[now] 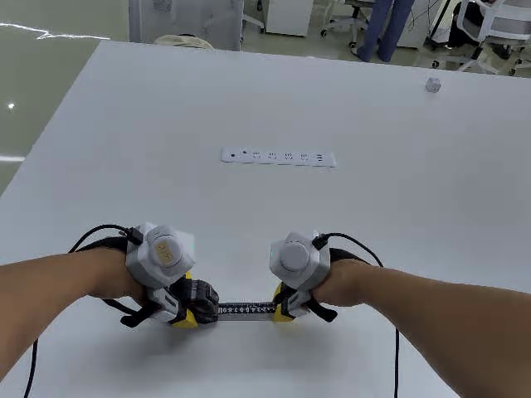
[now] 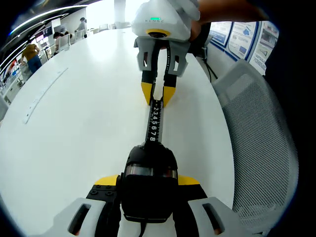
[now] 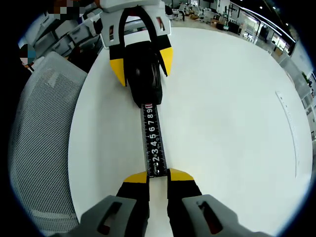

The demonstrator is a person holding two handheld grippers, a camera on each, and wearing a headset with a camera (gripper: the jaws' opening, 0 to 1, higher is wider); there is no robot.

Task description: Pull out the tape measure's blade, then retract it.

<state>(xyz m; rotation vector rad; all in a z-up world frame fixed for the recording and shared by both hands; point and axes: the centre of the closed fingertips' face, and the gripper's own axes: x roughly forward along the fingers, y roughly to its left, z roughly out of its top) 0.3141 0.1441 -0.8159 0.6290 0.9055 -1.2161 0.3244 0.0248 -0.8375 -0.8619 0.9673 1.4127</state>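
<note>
On table (image 1: 249, 99) | left gripper (image 2: 148, 181) clamps tape measure (image 2: 149, 200) | right gripper (image 3: 158, 177) pinches blade (image 3: 151, 140) | gripper views: digits (image 2: 154, 126) legible

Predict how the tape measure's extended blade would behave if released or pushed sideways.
The blade runs straight between case and right gripper, so it is probably stiff at this short length. Released, it likely snaps back into the case.

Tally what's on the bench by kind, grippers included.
Grippers: 2, the left gripper and the right gripper
Tape measure: 1
White socket strip: 1
Small grey object, too small to identify: 1
Total: 5
</note>
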